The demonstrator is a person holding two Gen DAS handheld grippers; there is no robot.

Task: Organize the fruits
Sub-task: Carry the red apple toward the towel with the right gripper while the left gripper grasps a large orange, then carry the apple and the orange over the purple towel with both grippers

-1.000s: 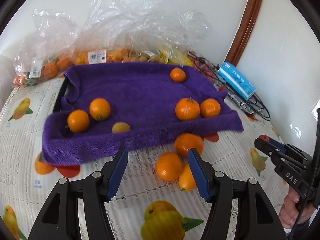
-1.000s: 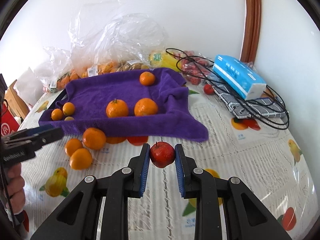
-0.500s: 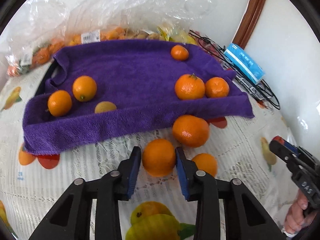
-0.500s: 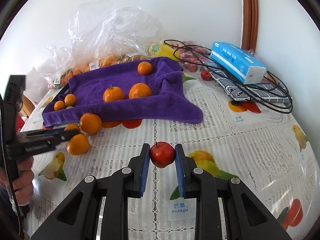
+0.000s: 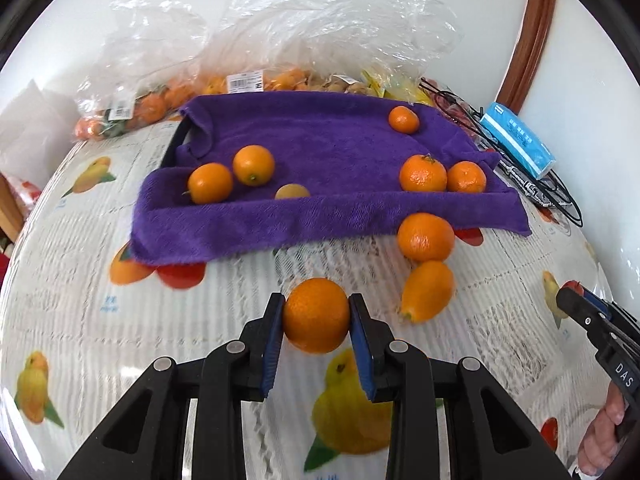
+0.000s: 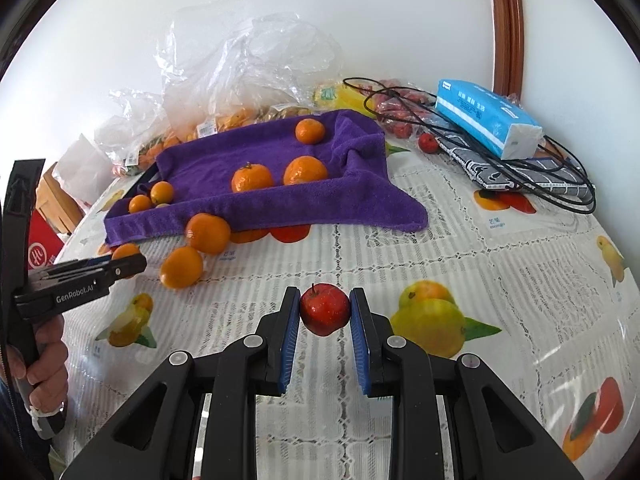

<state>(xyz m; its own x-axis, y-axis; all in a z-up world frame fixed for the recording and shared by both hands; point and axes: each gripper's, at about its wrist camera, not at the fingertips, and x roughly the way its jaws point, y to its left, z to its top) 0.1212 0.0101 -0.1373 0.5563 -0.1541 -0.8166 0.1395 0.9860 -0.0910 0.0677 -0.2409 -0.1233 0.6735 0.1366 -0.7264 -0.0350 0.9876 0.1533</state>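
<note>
Left gripper [image 5: 316,322] clamped on round orange citrus fruit [image 5: 317,314] (lower centre); right gripper [image 6: 325,314] clamped on small red apple [image 6: 325,309].

Fruit: one round orange [image 5: 317,314] clamped between blue pads above the tablecloth; small red apple [image 6: 325,309], stem up, likewise clamped; two oranges [image 5: 425,237] loose beside a purple towel [image 5: 320,216] bearing six more [image 5: 423,173].

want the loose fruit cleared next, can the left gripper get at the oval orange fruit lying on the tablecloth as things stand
Probably not yet: the left gripper is shut on a round orange fruit. The oval orange fruit lies uncovered just to its right, so the path looks free once that load is set down.
</note>
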